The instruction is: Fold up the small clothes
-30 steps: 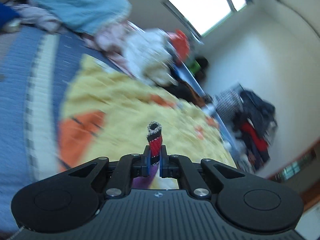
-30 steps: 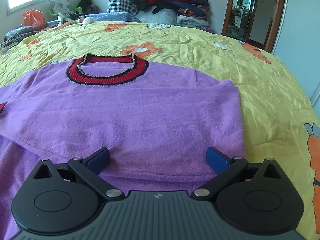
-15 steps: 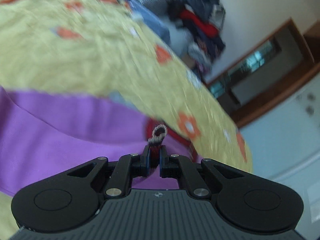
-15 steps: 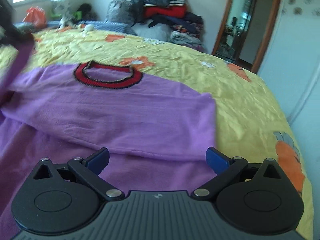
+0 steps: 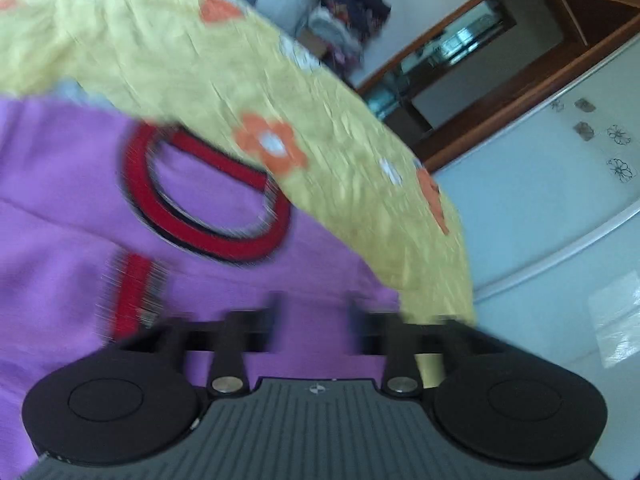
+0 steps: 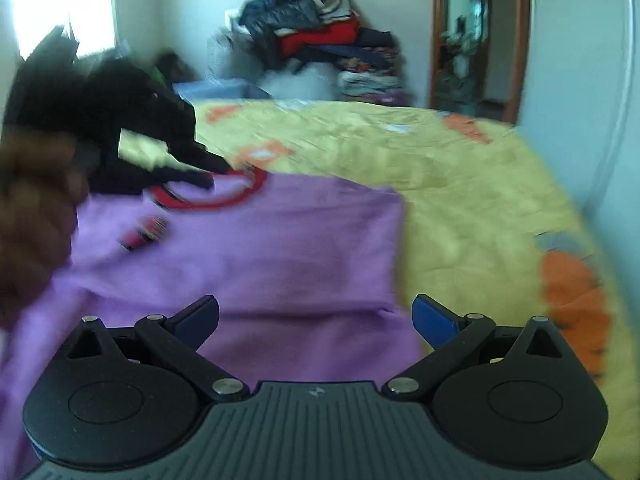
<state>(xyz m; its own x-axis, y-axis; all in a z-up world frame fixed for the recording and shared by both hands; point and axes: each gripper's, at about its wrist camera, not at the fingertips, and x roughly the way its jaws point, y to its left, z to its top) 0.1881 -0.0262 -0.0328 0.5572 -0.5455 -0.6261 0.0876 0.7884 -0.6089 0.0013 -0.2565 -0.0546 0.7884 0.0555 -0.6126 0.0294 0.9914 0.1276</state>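
Purple sweater point(image 6: 280, 248) spread flat on bed w/ yellow floral bedspread point(image 6: 460, 200), neckline point(image 5: 200, 196) pointing to far edge, body reaching near edge. Red-striped cuff point(image 5: 136, 296) of one sleeve lying on the chest, just below the neckline.

Left claw point(image 5: 314, 312) released: jaws just been opening, nothing between them, purple knit visible thru the gap. Hovering over the chest, cuff just beside its left finger. In right-wrist view, left claw point(image 6: 208, 172) seen near the neckline w/ a hand point(image 6: 32, 216) behind it. Right claw point(image 6: 316, 320) spread wide, empty, over the sweater's near part, right side edge of the sweater close by.

Risks, judged:
- Sleeve maybe dropped askew; crooked fold later, bulge under next layer.
- Loose knit: cuff could catch a finger on pull-away & drag the sleeve back out.
- Heavy blur, so cuff's exact lie hard to confirm; next grab may miss or take two layers.
- Bedspread wrinkled, may bunch under a slide.

Vs a second ago: cuff then pinched upright in the clenched left claw, away from the sweater; now let go on the chest. Right claw same wide spread, view shifted a bit twd right side edge.
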